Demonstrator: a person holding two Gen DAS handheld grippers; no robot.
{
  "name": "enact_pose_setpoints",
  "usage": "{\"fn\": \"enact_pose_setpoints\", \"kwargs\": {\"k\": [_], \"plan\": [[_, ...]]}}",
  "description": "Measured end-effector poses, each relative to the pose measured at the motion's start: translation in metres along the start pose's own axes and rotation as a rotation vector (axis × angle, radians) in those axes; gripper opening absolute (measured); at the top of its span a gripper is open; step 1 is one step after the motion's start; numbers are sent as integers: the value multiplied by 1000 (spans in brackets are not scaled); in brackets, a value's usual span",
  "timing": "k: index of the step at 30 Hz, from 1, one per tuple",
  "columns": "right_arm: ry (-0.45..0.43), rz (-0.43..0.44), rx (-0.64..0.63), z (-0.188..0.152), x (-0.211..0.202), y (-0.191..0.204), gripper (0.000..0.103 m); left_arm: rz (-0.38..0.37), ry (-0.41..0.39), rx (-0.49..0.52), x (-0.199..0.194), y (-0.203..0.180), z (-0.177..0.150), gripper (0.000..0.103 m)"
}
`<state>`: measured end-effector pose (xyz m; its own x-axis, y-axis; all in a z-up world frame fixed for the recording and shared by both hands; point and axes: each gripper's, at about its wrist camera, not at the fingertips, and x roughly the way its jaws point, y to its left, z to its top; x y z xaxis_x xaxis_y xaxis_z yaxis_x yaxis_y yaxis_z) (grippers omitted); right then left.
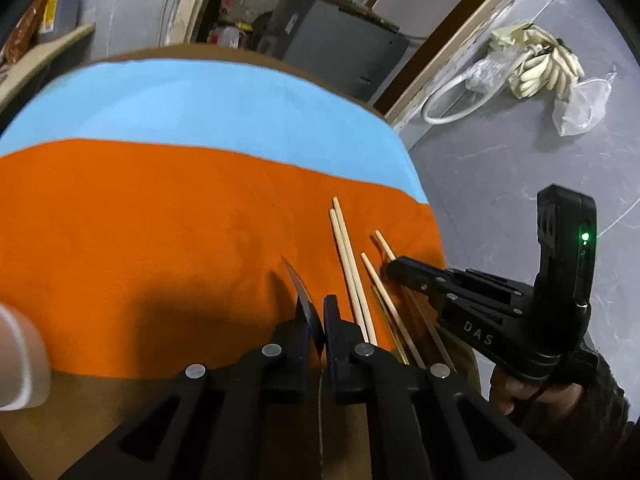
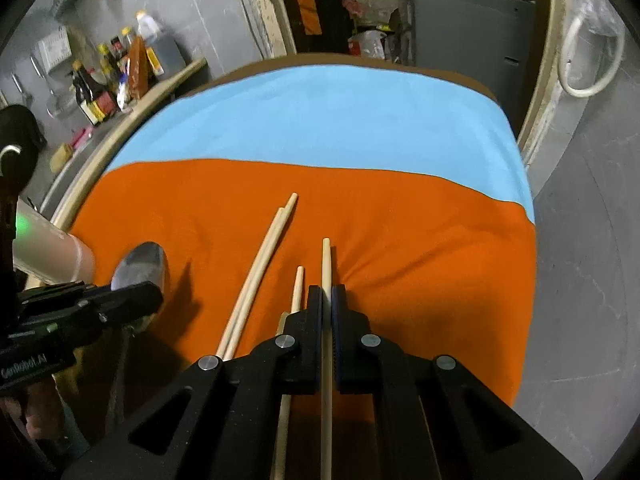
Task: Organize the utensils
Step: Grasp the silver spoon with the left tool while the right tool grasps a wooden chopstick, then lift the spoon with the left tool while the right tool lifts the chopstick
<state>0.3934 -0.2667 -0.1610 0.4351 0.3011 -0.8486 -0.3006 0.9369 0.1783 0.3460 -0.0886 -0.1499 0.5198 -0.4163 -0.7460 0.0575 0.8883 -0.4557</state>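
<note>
Chopsticks lie on the orange cloth [image 2: 420, 248], four of them, all with their long axes running roughly away from the person toward the blue cloth [image 2: 320, 120]. The held chopstick [image 2: 326, 264] sits between the pads of the right gripper [image 2: 327, 292], which is pinched narrow on it; its tip juts out ahead of the jaws and its shaft runs back beneath the gripper body, so the stick lies along the gripper's own pointing line. Just beside it to the left lies its likely partner, the shorter-showing chopstick [image 2: 298, 284], nearly parallel and close but not touching as far as the view tells. Further left again, the paired chopsticks [image 2: 272, 248] rest side by side, touching along their length and angled slightly rightward at the far end.

The spoon [image 2: 140, 266] is held by the left gripper [image 1: 318, 312], jaws closed narrow on it, with the bowl standing edge-on in the left wrist view and reaching forward over the orange cloth. Whether the bowl touches the cloth cannot be settled from these views; it appears to be lifted clear.

The right hand is plainly the nearer to every chopstick, and the loose single one lies to the left of its jaws. Judged from this, bringing the held stick alongside its neighbour calls for a small sideways shift leftward, keeping the same heading.
</note>
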Motion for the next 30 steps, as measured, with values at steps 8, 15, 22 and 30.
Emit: {"fn": "enact_pose_setpoints", "kwargs": {"k": [8,15,22,30], "plan": [[-217,73,74,-23,-61,4,4,-16,-101,36,-54,2,-12,4],[-382,77,86,-37,-115,26,4,-108,-186,41,-103,0,-18,4],[-473,63,101,-45,-158,53,4,-162,-197,112,-139,-7,-17,4],[-484,17,140,-67,-169,63,4,-75,-14,120,-97,9,-28,15]]}}
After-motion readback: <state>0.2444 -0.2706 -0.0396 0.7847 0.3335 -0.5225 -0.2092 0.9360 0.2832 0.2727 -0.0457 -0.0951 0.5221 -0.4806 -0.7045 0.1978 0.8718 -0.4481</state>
